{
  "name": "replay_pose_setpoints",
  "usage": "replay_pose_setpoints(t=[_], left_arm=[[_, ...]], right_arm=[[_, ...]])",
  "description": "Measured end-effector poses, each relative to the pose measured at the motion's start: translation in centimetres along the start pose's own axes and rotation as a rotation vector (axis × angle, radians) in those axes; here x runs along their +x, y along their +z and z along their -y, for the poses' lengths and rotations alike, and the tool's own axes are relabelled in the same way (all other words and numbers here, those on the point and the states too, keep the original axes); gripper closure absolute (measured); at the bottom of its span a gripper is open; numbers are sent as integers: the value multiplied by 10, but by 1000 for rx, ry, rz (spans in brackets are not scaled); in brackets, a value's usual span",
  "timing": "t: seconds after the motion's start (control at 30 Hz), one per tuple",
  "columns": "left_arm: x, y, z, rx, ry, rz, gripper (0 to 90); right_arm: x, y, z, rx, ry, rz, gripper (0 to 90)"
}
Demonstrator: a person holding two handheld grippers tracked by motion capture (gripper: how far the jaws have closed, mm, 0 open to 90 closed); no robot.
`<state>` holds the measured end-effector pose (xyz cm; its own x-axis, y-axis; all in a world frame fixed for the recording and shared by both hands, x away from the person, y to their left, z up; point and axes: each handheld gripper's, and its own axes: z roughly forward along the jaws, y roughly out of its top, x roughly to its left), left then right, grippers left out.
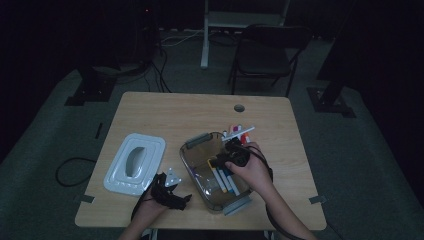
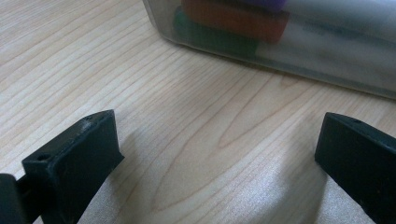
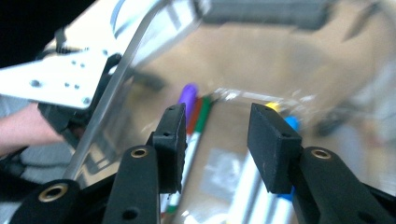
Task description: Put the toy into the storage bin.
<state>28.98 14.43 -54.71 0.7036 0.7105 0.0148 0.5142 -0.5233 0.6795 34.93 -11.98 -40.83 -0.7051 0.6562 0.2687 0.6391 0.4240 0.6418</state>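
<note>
- My right gripper [image 3: 215,149] hangs over the clear plastic bin [image 1: 192,165]; its jaws stand partly apart with nothing between them, and the pads touch nothing.
- Below those jaws I see markers [image 3: 196,126] lying side by side on the bin's floor: caps of purple, red, green, yellow and blue, white barrels.
- My left gripper [image 2: 215,154] rests low on the wooden table [image 2: 93,60], jaws spread wide, bare wood between them, holding nothing.
- It sits just beside the bin's near wall, through which I make out an orange and a green cap.
- From the high view the bin sits at the table's middle, towards my side, with grey latches at its two ends.
- More markers [image 1: 239,131] lie on the table just beyond the bin.
- The white lid [image 1: 135,162] lies flat, left of the bin.
</note>
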Motion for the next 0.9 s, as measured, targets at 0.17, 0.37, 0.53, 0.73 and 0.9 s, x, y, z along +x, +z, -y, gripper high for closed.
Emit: replay_pose_setpoints(t=[0.17, 0.37, 0.53, 0.73, 0.9], left_arm=[[0, 0, 0, 0, 0, 0, 5], [0, 0, 0, -1, 0, -1, 5], [0, 0, 0, -2, -2, 0, 5], [0, 0, 0, -2, -2, 0, 4], [0, 0, 0, -2, -2, 0, 5]], right_arm=[[-22, -25, 3, -97, 28, 52, 566], [-64, -42, 14, -177, 88, 158, 555], [-99, -33, 25, -161, 145, 206, 566], [-134, -9, 35, -139, 225, 227, 577], [-159, 12, 37, -96, 274, 284, 593]])
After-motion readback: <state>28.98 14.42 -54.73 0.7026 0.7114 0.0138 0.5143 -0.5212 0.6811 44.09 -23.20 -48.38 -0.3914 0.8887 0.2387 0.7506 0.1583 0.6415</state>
